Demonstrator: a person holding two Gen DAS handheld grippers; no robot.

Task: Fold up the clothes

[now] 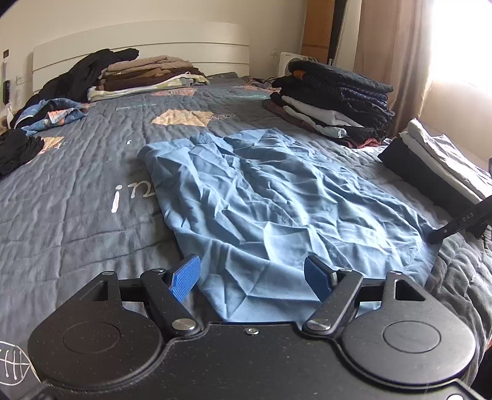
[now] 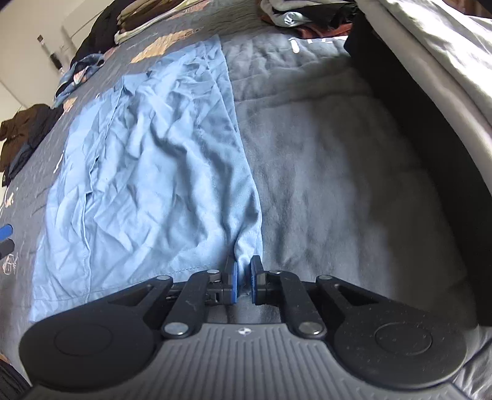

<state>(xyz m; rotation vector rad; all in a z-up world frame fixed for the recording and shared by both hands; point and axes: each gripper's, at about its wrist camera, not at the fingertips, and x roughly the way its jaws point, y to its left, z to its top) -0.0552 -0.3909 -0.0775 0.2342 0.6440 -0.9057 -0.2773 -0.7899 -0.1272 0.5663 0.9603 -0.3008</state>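
A bedroom with cream walls. A white slatted headboard backs a bed under a grey quilt. Bright daylight enters through a beige curtain.

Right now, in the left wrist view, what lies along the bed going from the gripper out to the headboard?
Left gripper, open over the near hem → light blue garment spread flat → beige patch on the quilt → folded brown and beige stack → white headboard.
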